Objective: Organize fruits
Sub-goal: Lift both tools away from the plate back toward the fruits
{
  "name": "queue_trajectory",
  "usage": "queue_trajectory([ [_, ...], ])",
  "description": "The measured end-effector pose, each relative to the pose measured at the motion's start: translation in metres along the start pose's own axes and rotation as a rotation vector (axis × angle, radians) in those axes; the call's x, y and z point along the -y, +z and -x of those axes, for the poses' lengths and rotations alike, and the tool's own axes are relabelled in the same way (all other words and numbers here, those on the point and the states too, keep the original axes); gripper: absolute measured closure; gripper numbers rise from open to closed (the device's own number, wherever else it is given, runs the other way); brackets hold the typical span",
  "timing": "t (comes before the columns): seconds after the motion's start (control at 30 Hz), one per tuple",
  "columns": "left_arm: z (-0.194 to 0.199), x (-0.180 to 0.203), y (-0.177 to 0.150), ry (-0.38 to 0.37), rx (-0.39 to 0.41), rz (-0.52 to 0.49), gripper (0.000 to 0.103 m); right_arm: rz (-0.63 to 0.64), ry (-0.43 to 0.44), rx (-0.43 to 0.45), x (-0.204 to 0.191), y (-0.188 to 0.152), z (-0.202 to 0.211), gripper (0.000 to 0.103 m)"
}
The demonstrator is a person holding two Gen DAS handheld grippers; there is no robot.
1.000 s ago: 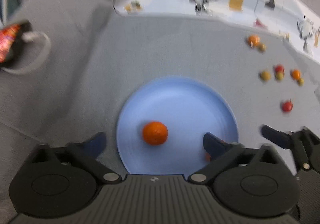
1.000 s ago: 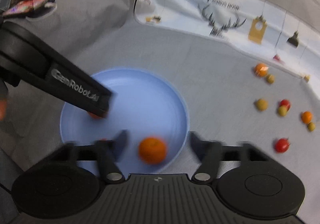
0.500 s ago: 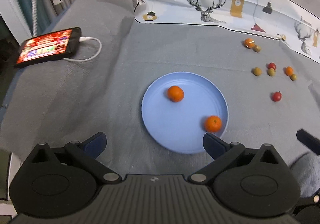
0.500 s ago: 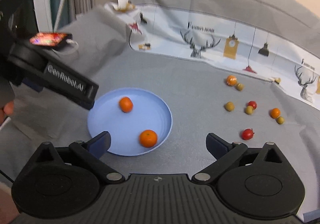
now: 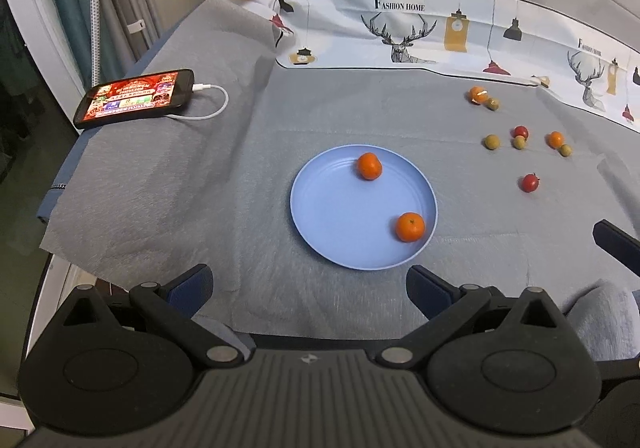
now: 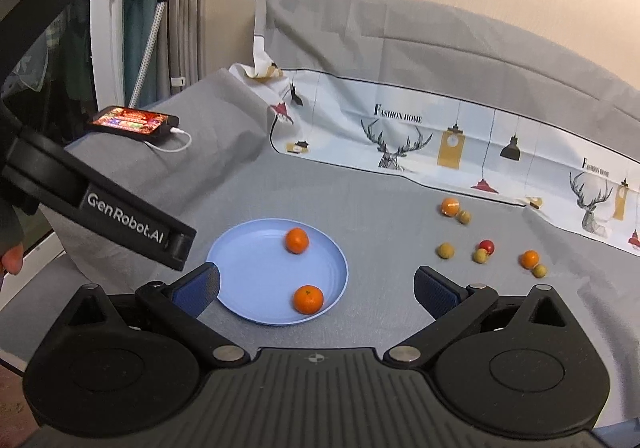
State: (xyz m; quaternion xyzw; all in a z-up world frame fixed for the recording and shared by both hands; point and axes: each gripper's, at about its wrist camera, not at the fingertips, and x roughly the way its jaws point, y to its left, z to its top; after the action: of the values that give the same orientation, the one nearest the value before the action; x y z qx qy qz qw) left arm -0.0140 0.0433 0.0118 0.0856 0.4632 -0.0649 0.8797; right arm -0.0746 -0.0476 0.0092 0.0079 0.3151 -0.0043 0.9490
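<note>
I see both claws spread wide and empty: my left claw (image 5: 308,286) and my right claw (image 6: 316,284) hang above the counter's (image 5: 180,184) near edge. The blue plate (image 5: 332,216) sits mid-counter holding 2 oranges (image 5: 369,166) (image 5: 410,227), apart from each other. The loose small fruits (image 5: 520,138) lie scattered toward the far right corner. A phone (image 5: 134,96) rests at the far left corner.

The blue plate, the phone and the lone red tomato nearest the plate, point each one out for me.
blue plate (image 5: 328,216), left wrist view, bare middle of its floor.
phone (image 5: 134,98), left wrist view, centre of the lit screen.
red tomato (image 5: 530,183), left wrist view, middle of its skin.
</note>
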Motion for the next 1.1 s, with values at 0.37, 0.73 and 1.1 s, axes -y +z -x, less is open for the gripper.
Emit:
queue_trajectory([
  [0.37,0.004,-0.005,-0.001,-0.002,0.007,0.009,0.000,0.014,-0.007,0.034,-0.006,0.000,0.012,0.001],
  [0.73,-0.003,-0.006,0.000,-0.003,-0.006,0.012,0.000,0.008,-0.001,0.018,-0.004,-0.001,0.011,0.001],
  [1.1,-0.013,-0.002,0.005,-0.002,-0.035,0.002,0.000,-0.017,0.002,0.000,0.000,-0.003,0.000,0.001],
])
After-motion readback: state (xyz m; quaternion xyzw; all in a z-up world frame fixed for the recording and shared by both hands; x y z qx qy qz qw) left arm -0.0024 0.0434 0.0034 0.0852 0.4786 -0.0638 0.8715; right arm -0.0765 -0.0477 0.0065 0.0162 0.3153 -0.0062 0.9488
